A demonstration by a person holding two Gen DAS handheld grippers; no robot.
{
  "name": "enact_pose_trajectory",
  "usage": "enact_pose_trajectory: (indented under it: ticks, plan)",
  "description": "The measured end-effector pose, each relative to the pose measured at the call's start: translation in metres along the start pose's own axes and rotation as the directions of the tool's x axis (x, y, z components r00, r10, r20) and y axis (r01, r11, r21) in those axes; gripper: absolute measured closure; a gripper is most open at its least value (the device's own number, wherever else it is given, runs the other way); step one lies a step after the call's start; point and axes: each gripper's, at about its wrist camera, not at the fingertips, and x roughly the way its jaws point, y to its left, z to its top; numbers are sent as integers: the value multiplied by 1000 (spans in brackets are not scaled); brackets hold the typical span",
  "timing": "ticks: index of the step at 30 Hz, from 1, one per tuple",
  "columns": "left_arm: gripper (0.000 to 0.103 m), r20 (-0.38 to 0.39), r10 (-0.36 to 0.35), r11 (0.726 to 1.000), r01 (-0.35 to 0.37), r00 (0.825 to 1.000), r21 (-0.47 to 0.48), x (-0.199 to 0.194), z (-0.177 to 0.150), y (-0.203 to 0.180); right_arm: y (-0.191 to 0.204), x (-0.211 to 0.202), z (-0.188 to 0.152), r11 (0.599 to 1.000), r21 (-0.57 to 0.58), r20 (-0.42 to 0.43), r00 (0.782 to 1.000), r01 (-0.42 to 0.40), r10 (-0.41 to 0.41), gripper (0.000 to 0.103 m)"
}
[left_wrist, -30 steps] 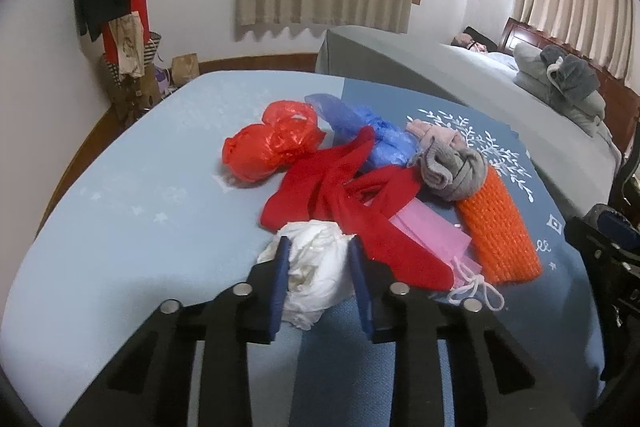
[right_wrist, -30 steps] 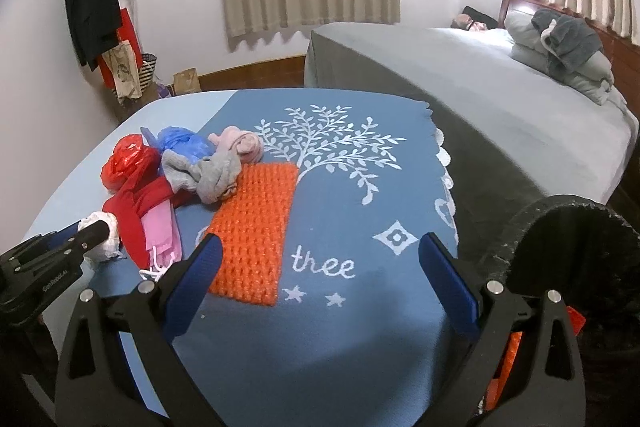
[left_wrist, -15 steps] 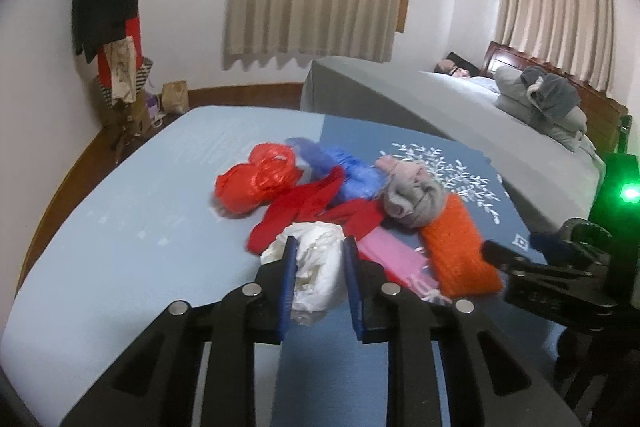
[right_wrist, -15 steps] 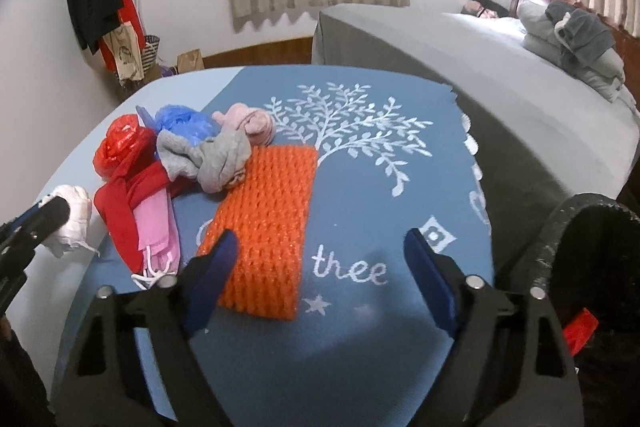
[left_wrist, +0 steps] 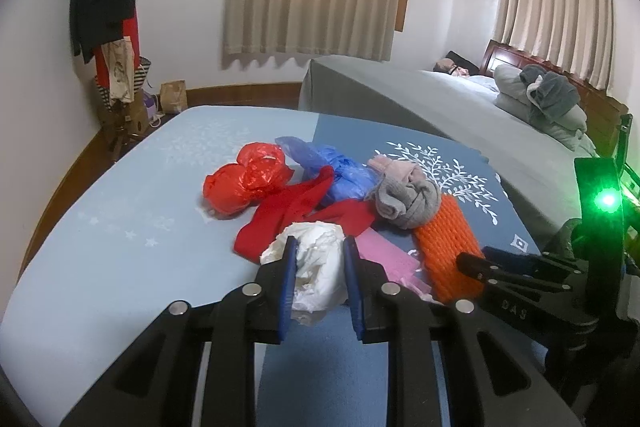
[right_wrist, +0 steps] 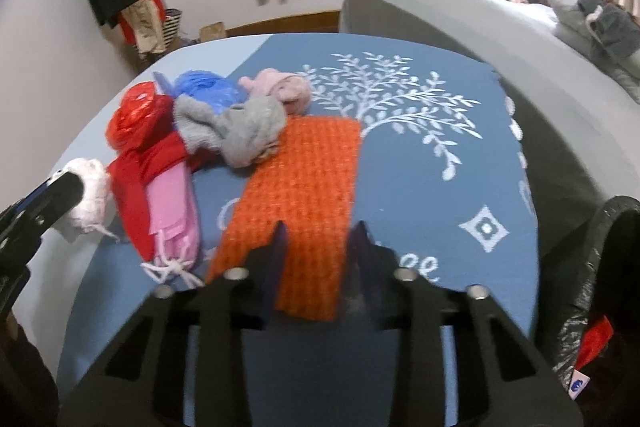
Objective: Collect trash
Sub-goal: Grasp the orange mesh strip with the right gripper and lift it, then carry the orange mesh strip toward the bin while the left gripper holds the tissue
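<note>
My left gripper (left_wrist: 318,255) is shut on a crumpled white tissue wad (left_wrist: 316,267) and holds it just above the blue table; the wad also shows in the right wrist view (right_wrist: 90,195). My right gripper (right_wrist: 322,239) has narrowed around the near end of an orange knitted cloth (right_wrist: 300,195), its jaws a cloth-width apart, blurred. A red plastic bag (left_wrist: 244,181) and a blue plastic bag (left_wrist: 336,171) lie in the pile behind.
Red cloth (left_wrist: 288,215), pink cloth (right_wrist: 172,211), grey socks (left_wrist: 408,199) and a pink sock (right_wrist: 284,89) lie in the pile. A black-lined trash bin (right_wrist: 600,291) stands at the table's right. A grey bed (left_wrist: 440,99) lies beyond. A coat rack (left_wrist: 108,27) is far left.
The left gripper closed on the tissue wad and lifted it toward the camera. The right gripper moved left over the orange cloth and its jaws closed from wide open to narrow.
</note>
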Motion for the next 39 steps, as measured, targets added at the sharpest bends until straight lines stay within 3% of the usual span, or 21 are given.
enact_pose_trajectory:
  ticks: [2, 5, 39]
  plan:
    - [80, 1, 0, 1000, 0, 1000, -1, -1, 1, -1, 3, -3, 0, 1000, -10, 7, 1000, -7, 7, 88]
    - [80, 3, -2, 1000, 2, 1000, 5, -2, 1, -3, 1, -8, 0, 1000, 4, 20, 1000, -23, 23, 92]
    - [80, 55, -96, 993, 91, 994, 74, -19, 25, -70, -51, -106, 0, 994, 106, 187, 982, 5, -25, 92]
